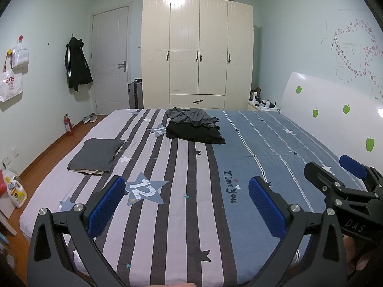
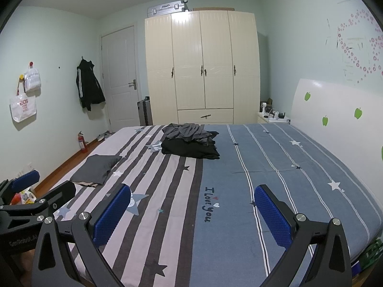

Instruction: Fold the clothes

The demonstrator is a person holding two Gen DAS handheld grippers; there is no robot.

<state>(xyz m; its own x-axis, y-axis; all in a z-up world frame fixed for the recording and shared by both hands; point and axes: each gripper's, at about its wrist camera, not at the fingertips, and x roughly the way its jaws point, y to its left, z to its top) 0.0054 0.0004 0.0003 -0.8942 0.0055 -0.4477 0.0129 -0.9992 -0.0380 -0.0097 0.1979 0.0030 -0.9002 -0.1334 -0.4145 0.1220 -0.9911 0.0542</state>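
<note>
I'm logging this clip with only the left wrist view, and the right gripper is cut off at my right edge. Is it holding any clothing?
Observer: No. The right gripper is open with nothing between its blue pads. It hangs over the bed, short of the clothes pile.
Operator: Is there anything past the bed's near right corner? My frame ends there.
Observer: Yes, something green sits low beside that corner, but it's too cropped to identify.
Operator: How does my own gripper look from outside?
Observer: The left gripper has GenRobot.AI printed on its body.
</note>
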